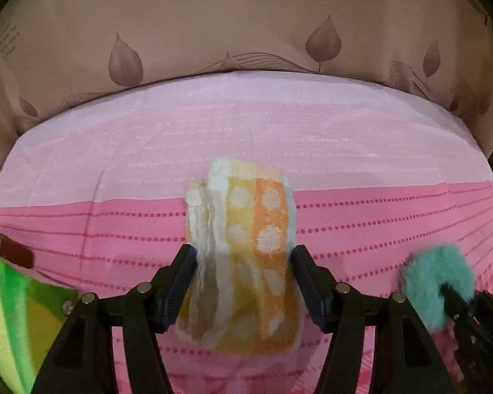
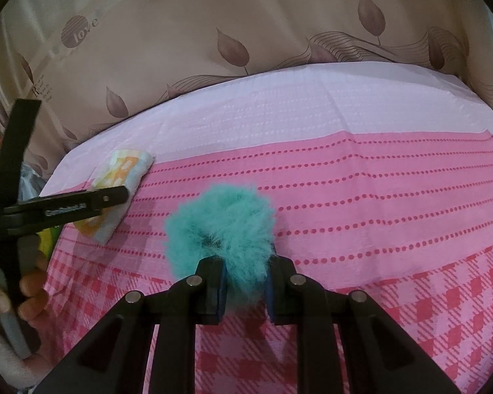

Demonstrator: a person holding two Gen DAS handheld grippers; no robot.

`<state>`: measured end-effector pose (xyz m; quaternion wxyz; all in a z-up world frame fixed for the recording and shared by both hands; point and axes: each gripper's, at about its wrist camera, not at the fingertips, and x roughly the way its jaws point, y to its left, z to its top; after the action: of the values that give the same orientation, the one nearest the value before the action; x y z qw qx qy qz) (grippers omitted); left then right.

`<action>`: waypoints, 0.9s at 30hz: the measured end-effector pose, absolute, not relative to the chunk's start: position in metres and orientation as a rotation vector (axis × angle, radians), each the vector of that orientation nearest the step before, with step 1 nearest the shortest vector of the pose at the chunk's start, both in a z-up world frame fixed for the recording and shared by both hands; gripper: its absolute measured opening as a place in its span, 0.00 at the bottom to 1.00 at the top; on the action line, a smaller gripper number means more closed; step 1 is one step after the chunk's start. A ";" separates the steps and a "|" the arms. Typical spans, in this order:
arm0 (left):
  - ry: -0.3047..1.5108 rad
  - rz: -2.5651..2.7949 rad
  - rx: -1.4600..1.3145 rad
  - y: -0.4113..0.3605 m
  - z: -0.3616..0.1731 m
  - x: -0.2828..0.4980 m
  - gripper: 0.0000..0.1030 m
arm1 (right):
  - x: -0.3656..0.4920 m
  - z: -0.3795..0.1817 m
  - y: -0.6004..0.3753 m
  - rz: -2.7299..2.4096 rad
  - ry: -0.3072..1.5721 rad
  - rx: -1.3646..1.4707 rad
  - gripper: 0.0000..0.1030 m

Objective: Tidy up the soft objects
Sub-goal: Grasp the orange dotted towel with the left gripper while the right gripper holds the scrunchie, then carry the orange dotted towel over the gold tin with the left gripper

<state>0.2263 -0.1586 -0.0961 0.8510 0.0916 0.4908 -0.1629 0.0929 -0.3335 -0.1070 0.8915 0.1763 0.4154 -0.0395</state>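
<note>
My left gripper is shut on a folded yellow-and-orange dotted towel and holds it just above the pink cloth. In the right wrist view the towel sits at the left with the left gripper clamped on it. My right gripper is shut on a fluffy teal scrunchie over the pink cloth. The scrunchie also shows in the left wrist view at the lower right, with the right gripper on it.
A beige leaf-print curtain hangs behind the table's far edge. A green-and-yellow object lies at the left edge. The person's hand holds the left gripper's handle.
</note>
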 end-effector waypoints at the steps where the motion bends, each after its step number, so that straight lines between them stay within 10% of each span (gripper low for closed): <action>1: 1.026 -0.342 0.196 -0.158 -0.097 0.226 0.64 | 0.093 -0.107 -0.333 -0.081 0.863 0.367 0.17; 14: 1.063 -0.349 0.172 -0.153 -0.104 0.233 0.72 | 0.092 -0.108 -0.336 -0.072 0.862 0.380 0.17; 18: 1.037 -0.371 0.184 -0.155 -0.100 0.224 0.38 | 0.092 -0.107 -0.337 -0.071 0.861 0.383 0.17; 27: 1.046 -0.361 0.168 -0.145 -0.093 0.208 0.35 | 0.093 -0.106 -0.335 -0.073 0.865 0.373 0.18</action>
<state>0.2075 -0.1445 -0.0927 0.8474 0.0799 0.4963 -0.1710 0.0931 -0.3352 -0.1062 0.8904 0.1799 0.4168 -0.0349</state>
